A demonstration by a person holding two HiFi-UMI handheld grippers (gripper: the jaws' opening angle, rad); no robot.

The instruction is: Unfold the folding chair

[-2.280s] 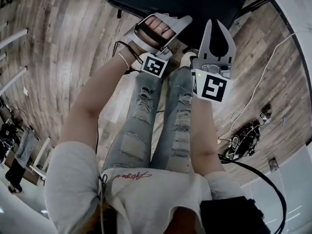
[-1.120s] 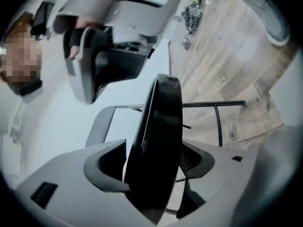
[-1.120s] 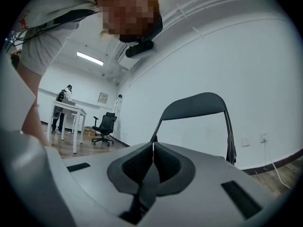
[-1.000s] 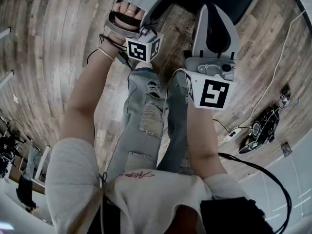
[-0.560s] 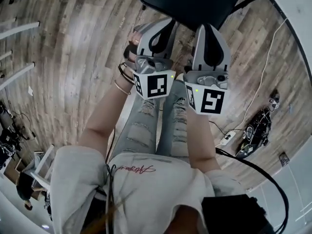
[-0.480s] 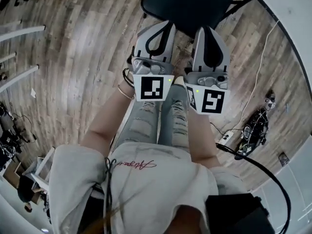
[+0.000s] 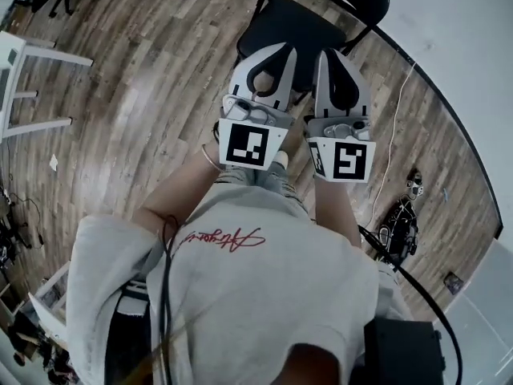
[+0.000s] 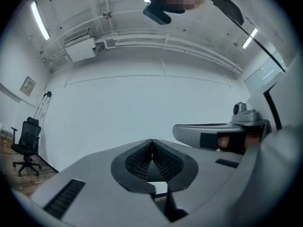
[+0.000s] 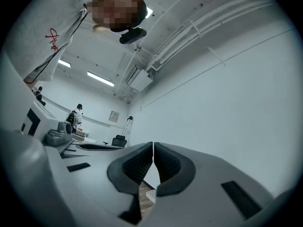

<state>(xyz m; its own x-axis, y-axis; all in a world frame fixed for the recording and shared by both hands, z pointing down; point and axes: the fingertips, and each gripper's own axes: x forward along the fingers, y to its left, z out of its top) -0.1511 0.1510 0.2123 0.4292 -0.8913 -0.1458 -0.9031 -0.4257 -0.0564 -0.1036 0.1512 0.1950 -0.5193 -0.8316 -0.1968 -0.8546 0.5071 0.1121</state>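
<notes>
Left claw (image 7: 278, 50), right claw (image 7: 337, 54) higher over black chair (image 7: 292, 24)

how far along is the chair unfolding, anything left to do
Done, it seems: the black metal folding chair stands opened on the wooden plank floor, seat flat and backrest up. In hand: nothing. The left claw and right claw are both shut and empty, held side by side clear of the chair. Left: probably nothing, though whether its legs are fully spread can't be seen.

Ahead: chair (image 7: 292, 24); left gripper (image 7: 271, 52) beside right gripper (image 7: 337, 56) — cables (image 7: 398, 235) on floor (image 7: 144, 95), right.
</notes>
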